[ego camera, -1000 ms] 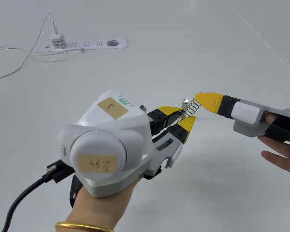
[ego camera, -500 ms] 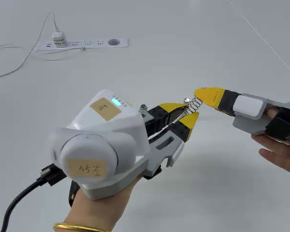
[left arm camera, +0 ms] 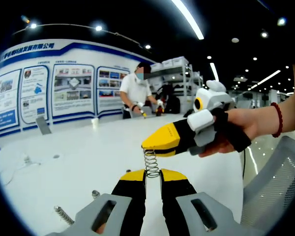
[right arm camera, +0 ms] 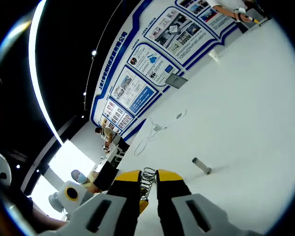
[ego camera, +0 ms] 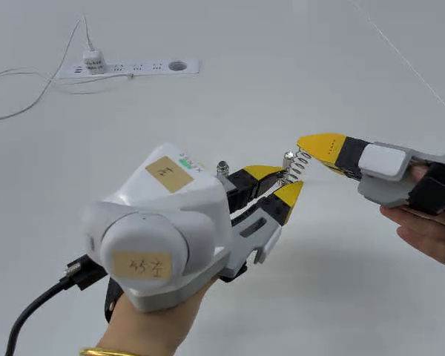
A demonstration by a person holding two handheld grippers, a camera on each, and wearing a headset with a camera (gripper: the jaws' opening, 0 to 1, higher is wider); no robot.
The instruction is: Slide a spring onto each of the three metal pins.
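Note:
My left gripper (ego camera: 280, 182) is held above the white table, its yellow tips shut on a metal pin (ego camera: 287, 156). A small spring (ego camera: 297, 165) sits around that pin. From the right, my right gripper (ego camera: 317, 147) is shut on the spring's far end. In the left gripper view the spring (left arm camera: 151, 162) rises from my own jaws, and the right gripper (left arm camera: 162, 142) pinches its top. In the right gripper view the spring (right arm camera: 148, 177) shows between my yellow tips. A second pin (ego camera: 222, 168) stands on the table behind the left gripper. A pin carrying a spring (left arm camera: 63, 215) and a bare pin (left arm camera: 95, 194) stand nearby.
A white power strip (ego camera: 130, 68) with a plug and a cable lies at the back left of the table (ego camera: 282, 67). A black cable (ego camera: 37, 304) hangs from the left gripper. A short pin (right arm camera: 201, 166) rests on the table. A person (left arm camera: 135, 93) works at a far bench.
Both grippers have stayed joined at the spring. The left gripper has tilted and shifted a little, and the spring now stands slightly more upright on the pin.

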